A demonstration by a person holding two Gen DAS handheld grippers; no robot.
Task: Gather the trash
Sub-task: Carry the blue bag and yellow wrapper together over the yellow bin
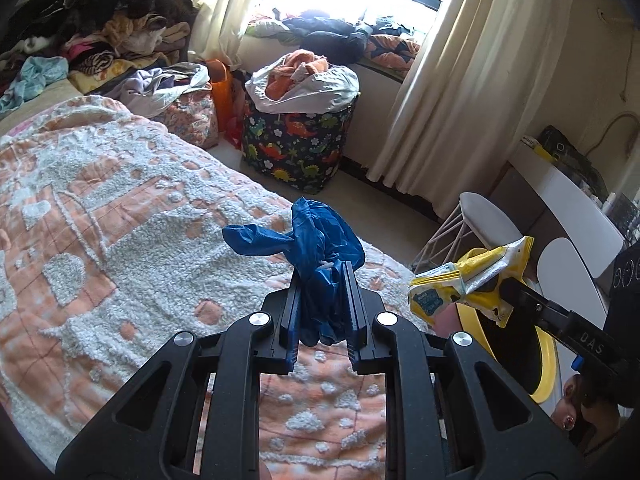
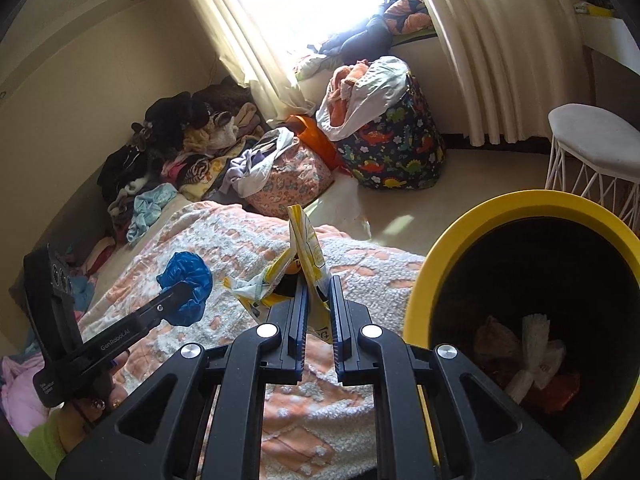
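Observation:
My left gripper [image 1: 322, 280] is shut on a crumpled blue plastic glove [image 1: 316, 240] and holds it above the bed; it also shows in the right wrist view [image 2: 186, 292]. My right gripper [image 2: 319, 288] is shut on a yellow and white wrapper [image 2: 304, 256], also seen in the left wrist view [image 1: 472, 280], just left of the yellow-rimmed trash bin [image 2: 440, 248]. The bin holds white paper [image 2: 536, 348] and other scraps. In the left wrist view the bin [image 1: 546, 364] lies under the right gripper.
An orange and white bedspread [image 1: 120, 220] covers the bed. A dinosaur-print laundry bag [image 1: 296, 140], a floral bag [image 2: 288, 180] and clothes piles [image 1: 100, 28] stand by the window. A white wire stool [image 2: 592, 156] stands behind the bin.

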